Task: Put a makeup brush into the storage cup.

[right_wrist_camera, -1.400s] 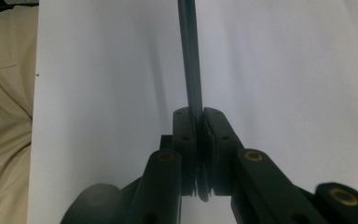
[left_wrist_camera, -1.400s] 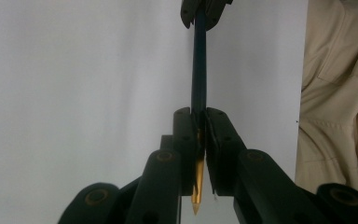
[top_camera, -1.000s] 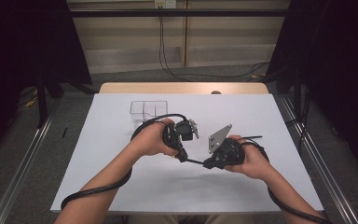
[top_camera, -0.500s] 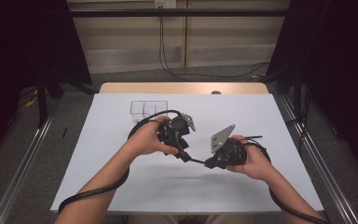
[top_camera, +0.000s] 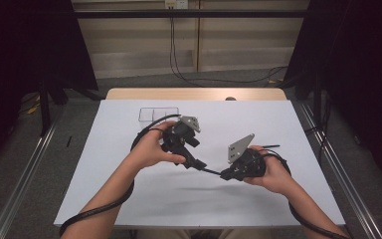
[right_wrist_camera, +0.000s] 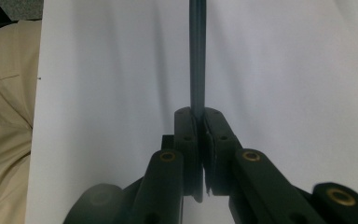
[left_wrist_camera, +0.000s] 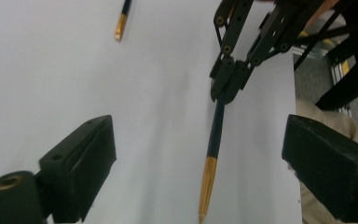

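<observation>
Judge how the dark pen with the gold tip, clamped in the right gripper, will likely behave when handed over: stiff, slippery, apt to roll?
The pen likely stays stiff: it juts straight from the right gripper, held at one end without sagging. Its slim round barrel looks smooth, so it may slip or twist between the pads. Laid on the table, it would probably roll.

White table (top_camera: 129, 199), clear divided tray (top_camera: 158, 114) at far-left, pen (top_camera: 266, 146) at right

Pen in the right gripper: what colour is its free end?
Gold, on a dark barrel; the pen shows best in the left gripper view, clamped by the right gripper.
</observation>
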